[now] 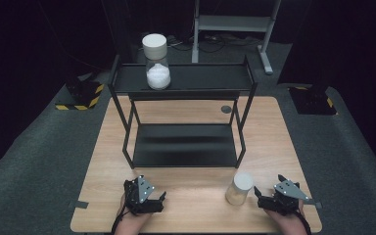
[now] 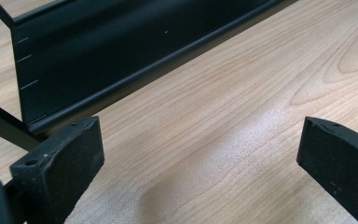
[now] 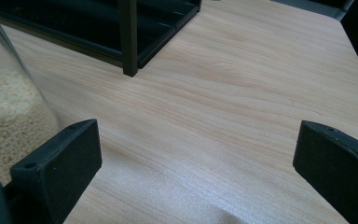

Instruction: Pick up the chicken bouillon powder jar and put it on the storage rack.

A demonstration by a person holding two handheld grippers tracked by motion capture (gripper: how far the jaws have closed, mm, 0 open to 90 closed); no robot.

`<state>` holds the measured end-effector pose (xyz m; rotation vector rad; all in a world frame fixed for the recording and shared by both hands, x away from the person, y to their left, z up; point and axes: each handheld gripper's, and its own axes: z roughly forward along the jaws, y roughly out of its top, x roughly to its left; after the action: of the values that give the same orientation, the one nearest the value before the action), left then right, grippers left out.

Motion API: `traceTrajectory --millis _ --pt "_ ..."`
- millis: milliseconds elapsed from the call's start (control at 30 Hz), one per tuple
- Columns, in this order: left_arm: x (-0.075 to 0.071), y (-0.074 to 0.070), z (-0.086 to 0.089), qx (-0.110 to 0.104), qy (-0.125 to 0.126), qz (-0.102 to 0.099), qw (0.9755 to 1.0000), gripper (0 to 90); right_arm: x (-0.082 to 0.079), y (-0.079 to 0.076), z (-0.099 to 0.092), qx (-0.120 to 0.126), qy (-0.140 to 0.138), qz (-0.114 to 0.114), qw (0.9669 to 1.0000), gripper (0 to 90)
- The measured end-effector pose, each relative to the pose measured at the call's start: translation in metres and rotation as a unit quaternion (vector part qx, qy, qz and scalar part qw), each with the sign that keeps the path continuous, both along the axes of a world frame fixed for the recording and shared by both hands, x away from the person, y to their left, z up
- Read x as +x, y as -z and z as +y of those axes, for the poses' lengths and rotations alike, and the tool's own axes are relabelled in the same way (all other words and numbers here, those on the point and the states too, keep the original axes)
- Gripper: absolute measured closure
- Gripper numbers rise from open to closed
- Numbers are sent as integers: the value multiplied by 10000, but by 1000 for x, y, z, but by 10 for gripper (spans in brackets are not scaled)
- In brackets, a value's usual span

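Jars number two in the high view: one with a pale lid and sandy grains (image 1: 238, 188) stands on the wooden table (image 1: 191, 205) in the lower right of the frame, and a taller one holding white powder (image 1: 156, 61) stands on the top shelf of the black rack (image 1: 186, 122) in the upper middle. The rack's lower shelf sits at the centre of the frame, bare and dark.

The right gripper (image 1: 269, 197) rests at the lower right edge of the frame, held in a hand, just beside the sandy jar and to its right, not touching it. Its jaws stand wide apart with nothing between them. In the right gripper view the gripper (image 3: 196, 172) looks over bare wood, and the jar's glass wall with the grains behind it (image 3: 9, 112) fills the left edge, close by the left jaw. A rack leg and the lower shelf (image 3: 129, 37) lie at the top of that frame.

The left gripper (image 1: 149, 196) rests at the lower left of the high view, held in a hand, well apart from the jar. In the left gripper view its jaws (image 2: 196, 172) are also spread wide over empty wood, with the rack's lower shelf (image 2: 121, 56) across the upper left.
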<state>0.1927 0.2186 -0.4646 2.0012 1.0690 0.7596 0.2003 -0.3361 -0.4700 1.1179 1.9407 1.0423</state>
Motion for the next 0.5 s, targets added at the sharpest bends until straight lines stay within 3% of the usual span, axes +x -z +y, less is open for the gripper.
traceTrajectory --millis 200,267,500 --pt "-1 0 -1 69 89 -10 9999 9 -4 -5 0 -24 0 -63 10000 5" --pt "-2 0 -1 75 78 -30 9999 9 -5 -9 -1 81 18 -90 9999 4" --pt "1 -1 2 -2 120 44 9999 9 -15 -17 0 215 -82 -392 9990 4"
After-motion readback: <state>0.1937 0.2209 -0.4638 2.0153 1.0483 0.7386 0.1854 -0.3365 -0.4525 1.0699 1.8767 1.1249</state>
